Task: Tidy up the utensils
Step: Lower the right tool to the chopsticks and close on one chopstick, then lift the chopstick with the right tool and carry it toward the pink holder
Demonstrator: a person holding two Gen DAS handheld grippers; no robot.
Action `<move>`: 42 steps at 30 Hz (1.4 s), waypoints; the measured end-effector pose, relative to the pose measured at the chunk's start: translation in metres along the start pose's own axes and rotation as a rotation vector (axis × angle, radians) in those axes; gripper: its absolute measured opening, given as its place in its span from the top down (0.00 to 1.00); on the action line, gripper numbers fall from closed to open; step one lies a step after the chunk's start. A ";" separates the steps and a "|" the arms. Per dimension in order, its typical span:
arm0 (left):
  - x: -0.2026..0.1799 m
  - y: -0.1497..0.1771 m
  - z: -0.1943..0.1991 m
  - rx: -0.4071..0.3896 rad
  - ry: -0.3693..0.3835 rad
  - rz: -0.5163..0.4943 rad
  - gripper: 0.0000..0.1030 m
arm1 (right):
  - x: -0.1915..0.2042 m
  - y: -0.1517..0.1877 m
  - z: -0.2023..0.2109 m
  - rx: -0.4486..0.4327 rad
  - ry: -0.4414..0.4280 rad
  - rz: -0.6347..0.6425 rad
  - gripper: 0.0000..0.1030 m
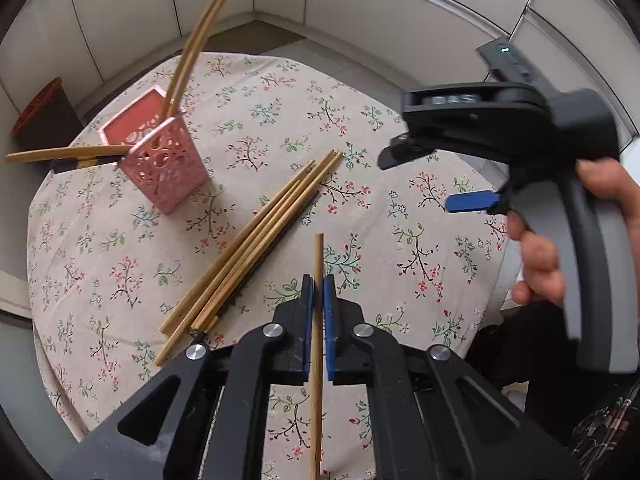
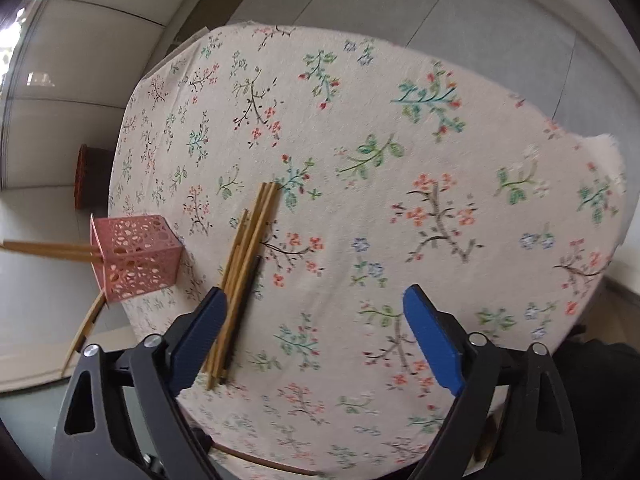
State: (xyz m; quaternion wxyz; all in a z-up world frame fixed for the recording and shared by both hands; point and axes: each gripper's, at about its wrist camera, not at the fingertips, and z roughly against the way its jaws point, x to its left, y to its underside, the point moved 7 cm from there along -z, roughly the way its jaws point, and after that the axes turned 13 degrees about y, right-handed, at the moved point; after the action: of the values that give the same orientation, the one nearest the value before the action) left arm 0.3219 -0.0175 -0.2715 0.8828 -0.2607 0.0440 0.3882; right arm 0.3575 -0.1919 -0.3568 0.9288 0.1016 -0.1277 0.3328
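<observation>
My left gripper [image 1: 318,292] is shut on a single bamboo chopstick [image 1: 317,256] that runs lengthwise between its blue pads, above the table. A pile of several bamboo chopsticks [image 1: 256,236] lies on the floral tablecloth [image 1: 120,264] to its left; the pile also shows in the right wrist view [image 2: 244,264]. A pink perforated holder [image 1: 164,160] stands at the far left with chopsticks [image 1: 196,44] sticking out of it; it also shows in the right wrist view [image 2: 136,256]. My right gripper [image 2: 316,320] is open and empty, above the table beside the pile. It appears in the left wrist view [image 1: 436,178] at the right.
The round table [image 2: 400,80] is covered by the floral cloth. A dark stool with a red woven top [image 1: 40,108] stands on the floor beyond the table's far left. White wall panels [image 1: 360,8] enclose the corner behind.
</observation>
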 end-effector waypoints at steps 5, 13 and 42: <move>-0.005 0.013 0.018 -0.052 0.005 0.008 0.96 | 0.032 -0.017 -0.015 0.041 -0.037 -0.036 0.64; -0.006 0.005 0.029 -0.107 0.035 0.004 0.96 | 0.046 -0.033 -0.033 -0.025 0.108 -0.069 0.80; -0.024 0.001 0.080 -0.290 -0.025 0.078 0.96 | 0.036 -0.006 0.022 -0.117 -0.034 0.161 0.91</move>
State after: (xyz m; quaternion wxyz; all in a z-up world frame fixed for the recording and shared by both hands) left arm 0.2943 0.0065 -0.1966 0.8207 -0.3786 -0.0136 0.4276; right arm 0.3849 -0.1813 -0.3255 0.9011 0.0423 -0.1706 0.3965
